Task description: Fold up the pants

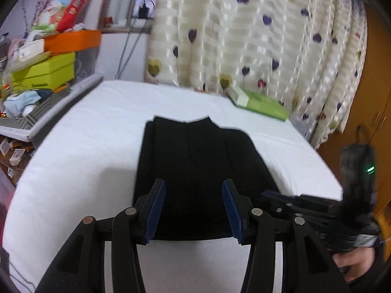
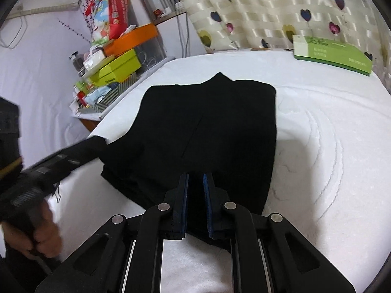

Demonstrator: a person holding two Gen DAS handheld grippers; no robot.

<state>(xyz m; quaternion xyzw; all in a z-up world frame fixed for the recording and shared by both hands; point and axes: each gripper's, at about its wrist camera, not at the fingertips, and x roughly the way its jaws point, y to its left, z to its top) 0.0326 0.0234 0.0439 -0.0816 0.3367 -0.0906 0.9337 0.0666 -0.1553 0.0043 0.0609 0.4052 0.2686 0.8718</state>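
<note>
Far left, a side shelf (image 1: 51, 102) piled with clutter: red printed box (image 1: 73, 2), orange box (image 1: 73, 40), lime-green boxes (image 1: 46, 69), all stacked beside the bed. White towel-like bed cover (image 1: 80, 146) fills the middle of both views. Black pants (image 1: 195, 166) lie on it, already folded into a compact flat block, near edge toward the cameras, far edge uneven with a small notch.

Left gripper (image 1: 194, 210): jaws wide apart, blue pads (image 1: 156, 210) either side of the near edge of the pants, nothing held (hovering above or at the edge, contact not clear). In the right wrist view it comes in from the left, blurred, a hand (image 2: 41, 232) on its grip.

Right gripper (image 2: 195, 205): jaws nearly together, narrow gap, black fabric shows between the pads; whether it actually pinches the cloth I cannot tell.

Right of the pants: green and white box (image 2: 334, 52) at the far bed corner, against the heart-patterned curtain (image 1: 256, 36). Far right, wooden wardrobe (image 1: 376, 97).
</note>
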